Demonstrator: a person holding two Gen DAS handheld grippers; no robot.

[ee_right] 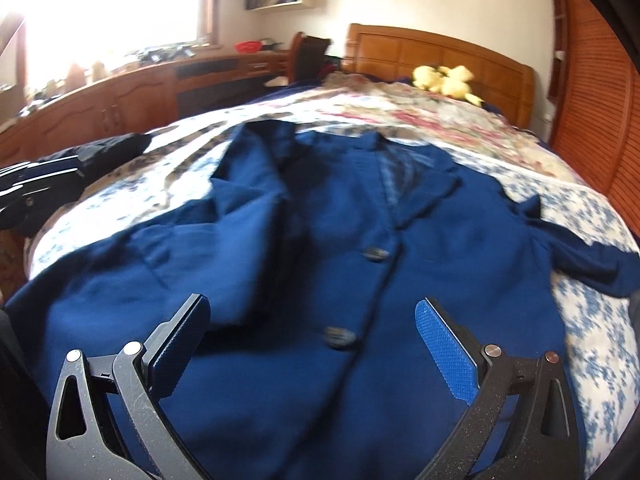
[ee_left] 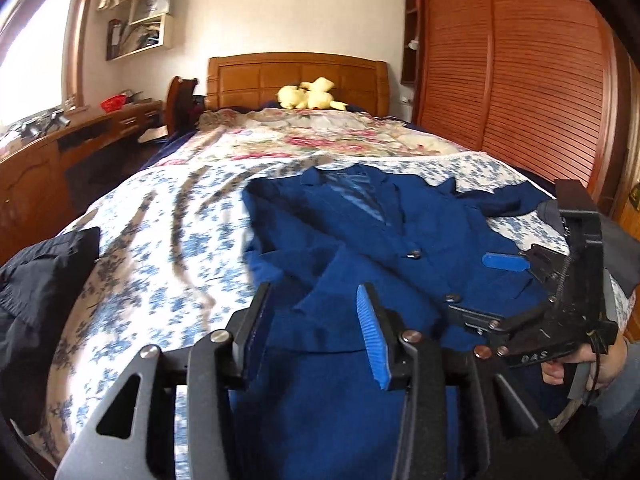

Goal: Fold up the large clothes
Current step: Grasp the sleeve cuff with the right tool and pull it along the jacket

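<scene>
Jacket point(ee_right: 320, 240) lies beneath both open hand-held grippers, left point(ee_left: 316, 320), right point(ee_right: 312, 344).

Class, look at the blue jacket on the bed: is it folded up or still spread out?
Mostly spread out. The blue jacket lies front up on the bed, collar and buttons showing, one sleeve stretched sideways; only the other side is turned over.

Jacket point(ee_right: 360, 248) on bed point(ee_right: 592, 320)

yellow plush toy point(ee_left: 310, 96), wooden headboard point(ee_left: 256, 80), wardrobe point(ee_left: 520, 72)
</scene>
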